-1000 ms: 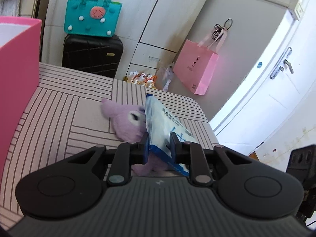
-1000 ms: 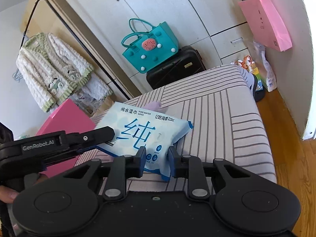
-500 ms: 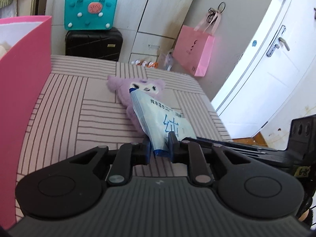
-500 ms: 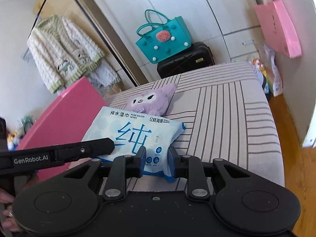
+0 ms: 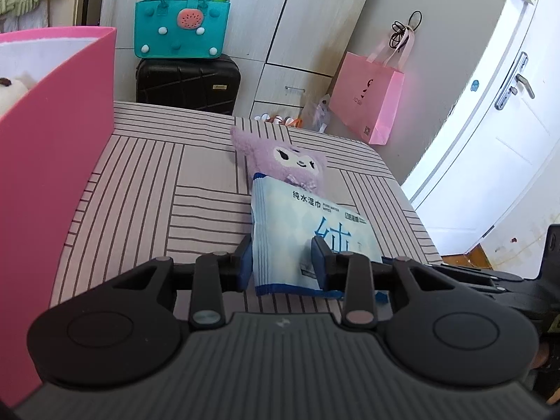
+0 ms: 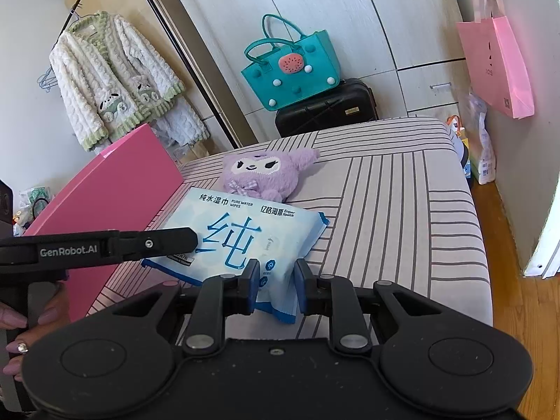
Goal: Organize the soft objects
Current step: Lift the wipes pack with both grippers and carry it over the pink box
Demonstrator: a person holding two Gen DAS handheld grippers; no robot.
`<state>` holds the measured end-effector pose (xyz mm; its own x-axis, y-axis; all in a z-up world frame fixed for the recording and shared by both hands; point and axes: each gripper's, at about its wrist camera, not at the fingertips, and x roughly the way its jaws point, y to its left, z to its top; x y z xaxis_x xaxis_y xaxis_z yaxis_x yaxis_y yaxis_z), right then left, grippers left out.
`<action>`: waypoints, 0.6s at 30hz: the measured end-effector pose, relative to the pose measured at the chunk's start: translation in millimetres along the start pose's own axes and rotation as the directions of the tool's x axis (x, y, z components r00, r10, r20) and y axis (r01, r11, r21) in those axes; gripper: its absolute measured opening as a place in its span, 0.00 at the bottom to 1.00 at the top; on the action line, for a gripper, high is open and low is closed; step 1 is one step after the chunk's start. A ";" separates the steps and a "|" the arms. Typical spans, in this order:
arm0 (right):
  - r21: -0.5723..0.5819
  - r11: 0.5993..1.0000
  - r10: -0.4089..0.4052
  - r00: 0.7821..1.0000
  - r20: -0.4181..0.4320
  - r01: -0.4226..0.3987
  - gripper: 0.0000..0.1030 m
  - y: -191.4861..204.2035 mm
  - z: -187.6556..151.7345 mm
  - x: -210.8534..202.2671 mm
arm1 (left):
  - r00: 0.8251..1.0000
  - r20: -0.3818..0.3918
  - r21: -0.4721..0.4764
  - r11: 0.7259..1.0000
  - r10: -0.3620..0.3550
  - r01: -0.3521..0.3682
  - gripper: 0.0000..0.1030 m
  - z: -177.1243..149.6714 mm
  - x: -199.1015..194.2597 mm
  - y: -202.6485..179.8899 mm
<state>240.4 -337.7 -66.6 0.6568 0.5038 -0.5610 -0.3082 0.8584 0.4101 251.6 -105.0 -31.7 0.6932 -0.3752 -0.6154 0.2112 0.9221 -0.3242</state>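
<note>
A: State the layout, largest item first.

B: The striped bed [image 6: 402, 210] carries everything. A pink box [image 5: 52, 175] stands at its left edge. A purple plush toy [image 6: 266, 171] lies face-up at mid-bed. The wet wipes pack [image 6: 241, 234] lies flat just in front of the plush, its far edge overlapping the plush's lower part.

A: State of the tongs?

B: Right tongs [image 6: 277, 285]: pinching the near corner of the pack, having just closed further. Left tongs [image 5: 281, 262]: they straddle the pack's opposite end and have just been opening; the left pad sits at the pack's edge, and the right pad shows a gap, so no firm grip.
</note>
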 end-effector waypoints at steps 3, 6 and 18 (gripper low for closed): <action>-0.014 1.000 -0.004 1.000 -0.002 0.004 0.26 1.2 -0.2 0.3 | 1.000 0.014 0.015 1.000 0.002 -0.002 0.29 -2.5 0.5 -0.9; -0.017 1.000 -0.001 1.000 -0.006 0.001 0.30 3.1 0.5 1.3 | 1.000 0.014 0.018 1.000 -0.024 0.024 0.19 -3.8 -0.4 -3.5; 0.089 0.994 0.058 0.998 -0.004 -0.058 0.32 8.3 2.4 -2.1 | 0.999 0.036 0.109 0.994 -0.024 0.020 0.18 -2.0 -24.6 -14.1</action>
<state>238.1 -331.8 -60.3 0.6348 0.5534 -0.5392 -0.2831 0.8159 0.5041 230.3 -109.0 -13.4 0.7120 -0.3939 -0.5813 0.2991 0.9191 -0.2564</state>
